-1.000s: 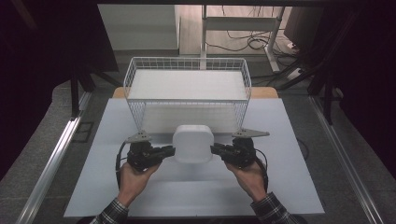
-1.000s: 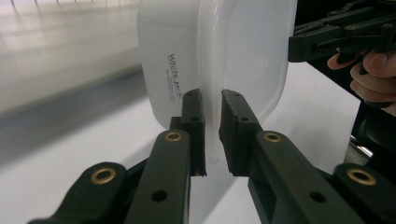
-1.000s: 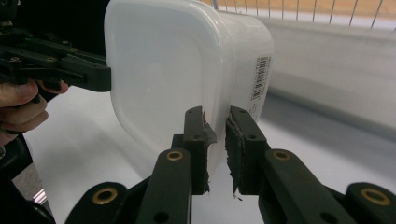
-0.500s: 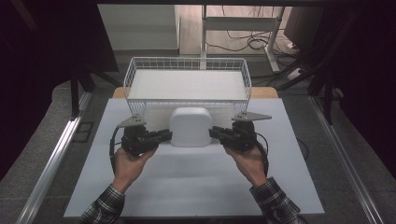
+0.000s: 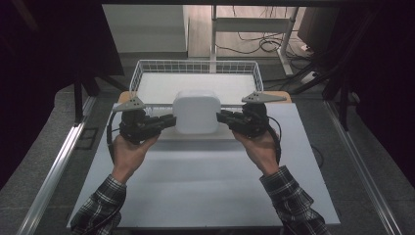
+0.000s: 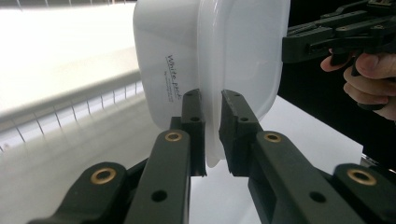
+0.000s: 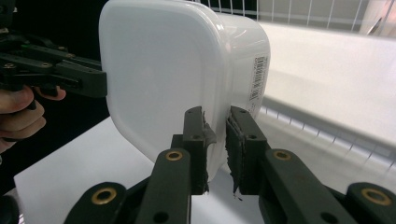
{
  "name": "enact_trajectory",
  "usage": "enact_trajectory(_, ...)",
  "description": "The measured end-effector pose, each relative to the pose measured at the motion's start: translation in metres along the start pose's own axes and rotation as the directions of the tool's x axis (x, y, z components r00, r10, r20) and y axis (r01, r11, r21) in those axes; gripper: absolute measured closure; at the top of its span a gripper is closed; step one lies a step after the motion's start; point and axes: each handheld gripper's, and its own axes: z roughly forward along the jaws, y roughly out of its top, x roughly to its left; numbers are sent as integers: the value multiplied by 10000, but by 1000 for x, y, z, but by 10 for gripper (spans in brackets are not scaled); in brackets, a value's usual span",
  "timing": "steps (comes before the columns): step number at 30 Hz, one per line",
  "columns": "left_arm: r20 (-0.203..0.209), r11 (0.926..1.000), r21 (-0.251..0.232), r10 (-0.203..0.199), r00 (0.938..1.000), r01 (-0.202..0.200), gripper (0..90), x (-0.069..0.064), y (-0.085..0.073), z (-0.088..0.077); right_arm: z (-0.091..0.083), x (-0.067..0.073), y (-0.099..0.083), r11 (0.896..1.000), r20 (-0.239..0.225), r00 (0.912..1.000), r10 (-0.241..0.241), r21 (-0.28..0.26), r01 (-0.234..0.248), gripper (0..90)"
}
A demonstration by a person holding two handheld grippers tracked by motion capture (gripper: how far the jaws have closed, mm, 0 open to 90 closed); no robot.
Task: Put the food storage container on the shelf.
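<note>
I hold a white plastic box (image 5: 196, 111) with a lid up in the air, between my two grippers. My left gripper (image 5: 170, 121) pinches the rim of the box on its left side. In the left gripper view, the two black jaws squeeze the thin edge of the box (image 6: 212, 60). My right gripper (image 5: 222, 116) pinches the rim on the other side the same way, and in the right gripper view the box (image 7: 177, 74) has a small sticker with stripes on its side. The box is above the white table (image 5: 195, 186), just in front of the wire basket (image 5: 147, 68). The basket stands at the far end of the table.
</note>
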Motion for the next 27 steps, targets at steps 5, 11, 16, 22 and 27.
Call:
enact_trajectory(5,-12,9998,-164,78,10000,-78,811,5,13,-2,3,-2,18,9997,83,9999,-128,-200,129,772)
enact_trajectory(11,-84,9995,-266,182,9998,-185,811,13,34,-3,6,-6,35,9991,178,9998,-134,-388,141,771)
enact_trajectory(16,-78,9995,-296,121,9999,-123,810,20,46,0,10,-12,47,9988,237,9997,-28,-486,39,768)
enact_trajectory(22,-79,9997,-222,-54,10000,52,807,29,51,8,19,-21,53,9991,349,9993,139,-416,-125,763)
enact_trajectory(27,-82,9994,-195,-278,9996,276,804,35,52,17,25,-27,55,9990,490,9983,313,-334,-297,758)
